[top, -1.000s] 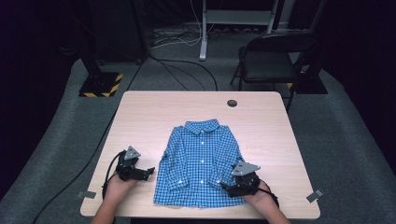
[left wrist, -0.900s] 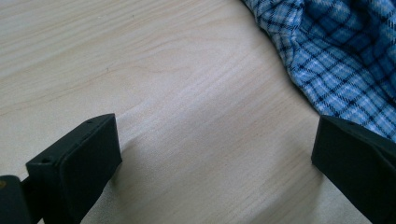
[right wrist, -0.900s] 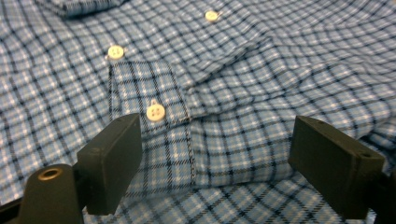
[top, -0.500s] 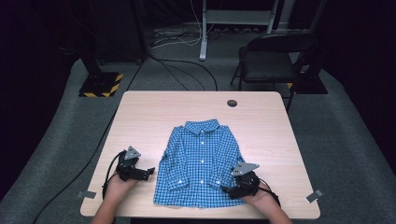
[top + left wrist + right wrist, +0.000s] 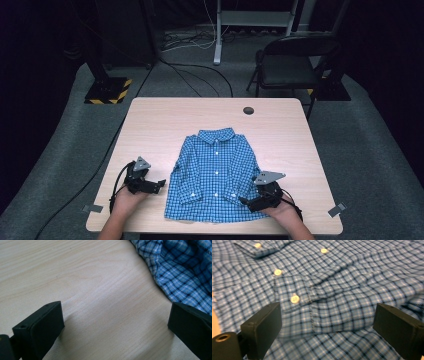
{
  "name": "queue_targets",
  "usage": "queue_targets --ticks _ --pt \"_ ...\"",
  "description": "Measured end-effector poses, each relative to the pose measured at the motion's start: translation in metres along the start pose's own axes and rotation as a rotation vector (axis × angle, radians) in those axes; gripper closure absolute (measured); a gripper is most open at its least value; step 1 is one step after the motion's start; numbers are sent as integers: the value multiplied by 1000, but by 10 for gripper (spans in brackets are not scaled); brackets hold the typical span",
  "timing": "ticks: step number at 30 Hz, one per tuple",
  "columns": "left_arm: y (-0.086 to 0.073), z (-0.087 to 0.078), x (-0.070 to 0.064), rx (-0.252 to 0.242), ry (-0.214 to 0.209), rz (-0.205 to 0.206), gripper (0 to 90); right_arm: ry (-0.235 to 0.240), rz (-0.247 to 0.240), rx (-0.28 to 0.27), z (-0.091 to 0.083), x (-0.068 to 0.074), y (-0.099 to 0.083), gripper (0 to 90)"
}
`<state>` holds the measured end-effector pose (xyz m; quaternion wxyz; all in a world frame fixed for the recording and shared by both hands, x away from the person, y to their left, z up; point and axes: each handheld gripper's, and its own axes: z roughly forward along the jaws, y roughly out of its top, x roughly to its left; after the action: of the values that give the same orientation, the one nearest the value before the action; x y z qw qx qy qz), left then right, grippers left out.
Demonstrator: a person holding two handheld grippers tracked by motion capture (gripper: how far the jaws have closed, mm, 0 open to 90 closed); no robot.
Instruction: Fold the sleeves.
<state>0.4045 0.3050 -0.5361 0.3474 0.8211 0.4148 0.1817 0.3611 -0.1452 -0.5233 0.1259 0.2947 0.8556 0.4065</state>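
Reaching for the shirt (image 5: 215,175) lying flat mid-surface, you flank its hem | left tongs (image 5: 112,322) spread over bare surface (image 5: 87,277) beside the shirt's edge | right tongs (image 5: 327,322) spread above a folded cuff (image 5: 294,298); lower, pinch.

Setting: lab or recording studio. Dark surround, grey carpet (image 5: 380,150). Single pale wood table (image 5: 165,120) with cable port (image 5: 248,110). Black stand base with yellow-black hazard tape (image 5: 107,90). Loose cables (image 5: 200,75) on floor, white frame legs (image 5: 218,35), black chair (image 5: 287,62) behind table.
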Motion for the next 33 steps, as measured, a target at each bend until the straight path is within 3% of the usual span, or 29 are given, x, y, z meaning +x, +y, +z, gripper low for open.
queue_targets --ticks 10,33 --pt "0 0 0 0 1 -1 0 -23 -9 59 7 -4 -5 93" --pt "1 1 0 -1 -7 2 2 -1 -12 60 5 -7 -8 93"
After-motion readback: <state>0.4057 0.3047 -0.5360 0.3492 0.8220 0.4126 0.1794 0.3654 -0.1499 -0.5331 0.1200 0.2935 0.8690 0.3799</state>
